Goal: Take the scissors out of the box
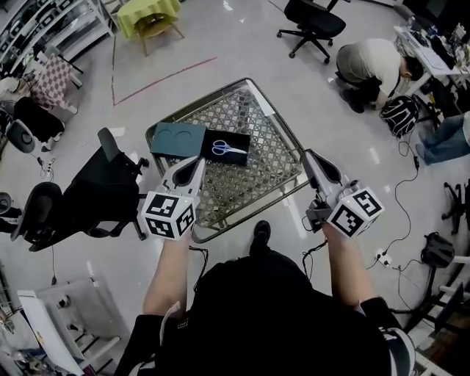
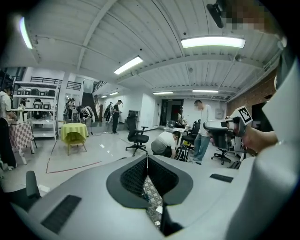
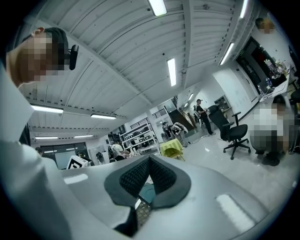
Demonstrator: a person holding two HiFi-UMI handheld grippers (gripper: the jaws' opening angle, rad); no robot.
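While looking steeply down from the head view, taking the square metal table with diamond-lattice top (image 1: 250,110) as landmark.

On table's far-left part: flat black rectangular box (image 1: 241,138), open, touching a dark teal rectangular lid with two round hollows (image 1: 177,139) on its left.

Inside black box: blue-handled steel scissors (image 1: 228,149). Lying flat, blades toward table's right side, nothing touching them.

Over table's near-left part: grey left gripper (image 1: 197,163) (image 2: 147,161). Tip near black box's near-left corner, apart from scissors. Dark ribbed pads pressed together along one thin seam in left gripper view, pinching nothing. Lattice top glimpsed below tips.

At table's right edge: right gripper (image 1: 308,156) (image 3: 149,161). Well apart from box. Pads likewise closed tip to tip in right gripper view, nothing between them, lattice showing beneath.

Left of table: black office chair (image 1: 103,183).

Beyond table's far-right corner: person crouching on pale glossy floor (image 1: 371,70).

Beyond table's far-left corner: small stand draped in yellow-green cloth (image 1: 149,15).
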